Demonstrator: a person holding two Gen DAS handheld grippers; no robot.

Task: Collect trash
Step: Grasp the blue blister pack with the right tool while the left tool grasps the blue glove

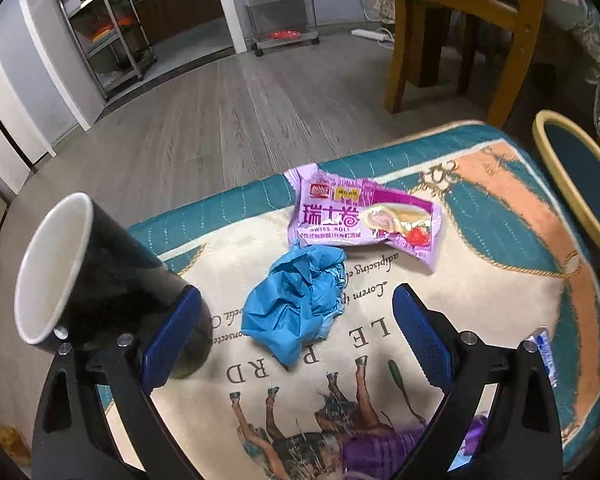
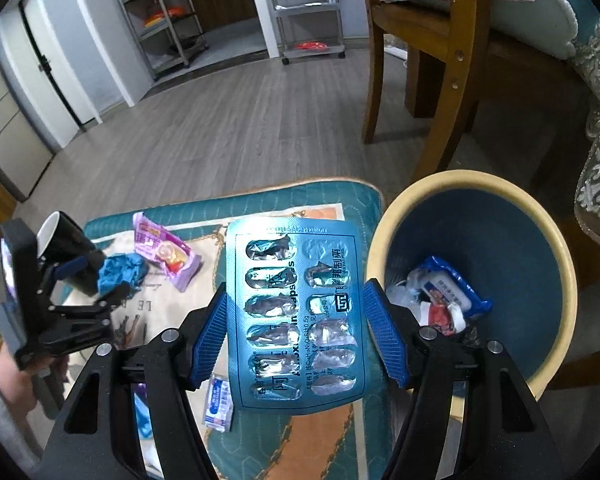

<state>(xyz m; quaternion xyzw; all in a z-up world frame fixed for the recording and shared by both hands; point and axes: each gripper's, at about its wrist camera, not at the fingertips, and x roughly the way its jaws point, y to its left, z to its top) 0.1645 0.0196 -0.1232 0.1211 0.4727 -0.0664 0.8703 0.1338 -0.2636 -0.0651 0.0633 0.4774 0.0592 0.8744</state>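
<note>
Landmark: printed mat (image 1: pixel 480 280), laid on a low surface; all places below refer to it.
Right gripper (image 2: pixel 296 332): clenched on an empty blister pack (image 2: pixel 294 312); both blue pads press its long edges, and the pack is held up above the mat's bin-side edge.
Left gripper (image 1: pixel 296 336): released, jaws spread wide, nothing between the pads; it hangs over the mat near the crumpled blue wad (image 1: pixel 296 304).
Crumpled blue wad: lies mid-mat, touching the purple snack wrapper (image 1: pixel 364 218) on its far side.
Black cup (image 1: pixel 100 280): tilted, white inside showing, at the mat's edge just beside the left gripper's outer finger; it crowds that side of the wad.
Small sachet (image 2: pixel 219 402): flat on the mat, under the right gripper.
Bin (image 2: pixel 384 240): stands just off the mat's edge, blue inside with a cream rim, already holding wrappers.
Wooden chair (image 2: pixel 440 80): beyond the bin, well apart from the mat.
Person's hand (image 2: pixel 32 364): grips the left gripper's handle.
</note>
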